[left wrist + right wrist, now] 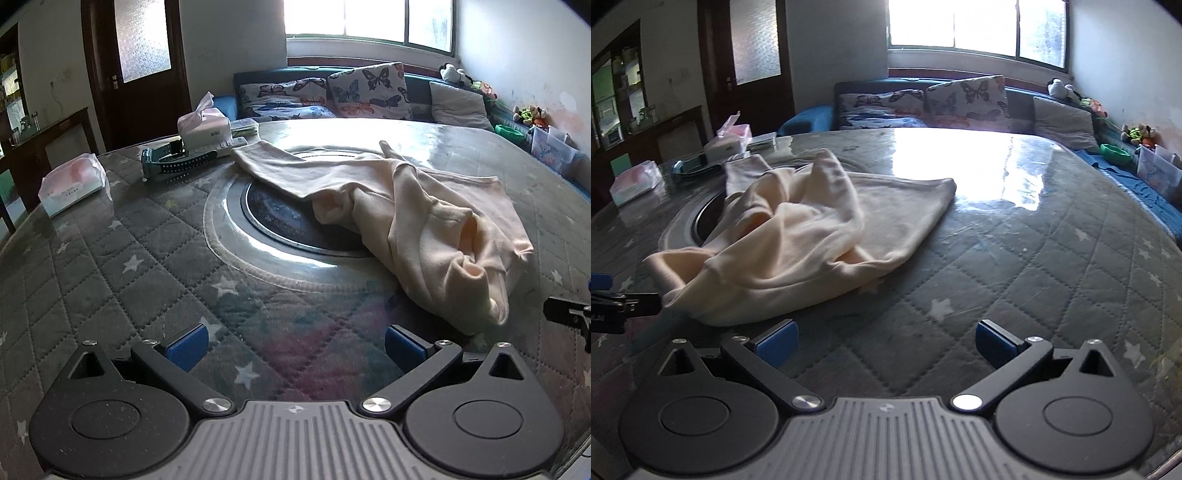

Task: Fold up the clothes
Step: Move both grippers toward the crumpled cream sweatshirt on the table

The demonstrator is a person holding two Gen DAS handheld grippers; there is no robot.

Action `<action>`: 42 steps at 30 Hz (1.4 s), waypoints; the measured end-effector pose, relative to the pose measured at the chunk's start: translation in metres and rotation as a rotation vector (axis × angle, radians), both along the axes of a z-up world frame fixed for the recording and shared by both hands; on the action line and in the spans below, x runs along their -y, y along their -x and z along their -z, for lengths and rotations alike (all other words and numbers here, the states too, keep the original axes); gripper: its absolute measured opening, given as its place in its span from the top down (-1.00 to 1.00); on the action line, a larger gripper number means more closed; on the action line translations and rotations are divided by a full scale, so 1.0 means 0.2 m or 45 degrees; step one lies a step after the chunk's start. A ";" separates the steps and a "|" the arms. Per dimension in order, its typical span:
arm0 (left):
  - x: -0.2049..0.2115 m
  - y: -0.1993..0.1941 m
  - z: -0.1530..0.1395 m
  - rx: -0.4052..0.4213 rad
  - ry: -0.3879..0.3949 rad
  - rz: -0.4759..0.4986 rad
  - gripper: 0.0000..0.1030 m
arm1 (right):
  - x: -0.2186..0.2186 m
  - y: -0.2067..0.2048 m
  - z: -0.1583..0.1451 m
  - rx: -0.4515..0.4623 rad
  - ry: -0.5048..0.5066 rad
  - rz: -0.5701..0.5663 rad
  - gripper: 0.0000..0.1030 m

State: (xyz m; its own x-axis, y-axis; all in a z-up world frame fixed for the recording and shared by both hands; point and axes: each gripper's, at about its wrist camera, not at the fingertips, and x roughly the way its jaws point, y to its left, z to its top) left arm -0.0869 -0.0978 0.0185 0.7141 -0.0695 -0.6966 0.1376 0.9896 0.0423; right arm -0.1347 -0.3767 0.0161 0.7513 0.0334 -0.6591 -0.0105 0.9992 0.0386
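A crumpled cream knit garment (417,218) is lying unfolded on the round quilted grey table (110,280). The left gripper (295,345) and right gripper (885,341) are hovering near it, jaws apart and empty. Folding looks not yet begun; spreading it flat likely comes next.

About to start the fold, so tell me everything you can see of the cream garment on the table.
The cream, soft knit garment lies crumpled and unfolded on the round quilted grey star-print table cover, partly over the dark centre disc. One sleeve stretches flat toward the remote controls; the rest is bunched. Neither tongs touches it.
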 end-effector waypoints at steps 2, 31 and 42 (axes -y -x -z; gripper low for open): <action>0.01 0.01 0.00 -0.004 -0.003 0.005 -1.00 | -0.01 0.01 0.00 -0.002 0.000 -0.014 -1.00; 0.08 0.02 0.00 -0.035 -0.022 0.045 -1.00 | -0.16 0.00 0.00 -0.011 -0.009 -0.118 -0.98; 0.09 -0.02 -0.02 -0.039 -0.008 0.051 -1.00 | -0.19 -0.04 -0.02 -0.010 -0.001 -0.141 -0.98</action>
State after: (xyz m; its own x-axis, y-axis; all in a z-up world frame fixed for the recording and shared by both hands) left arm -0.0834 -0.1148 0.0225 0.6890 -0.0930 -0.7188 0.1784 0.9830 0.0438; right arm -0.1259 -0.3384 0.0194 0.7379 0.1164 -0.6648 -0.1202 0.9919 0.0402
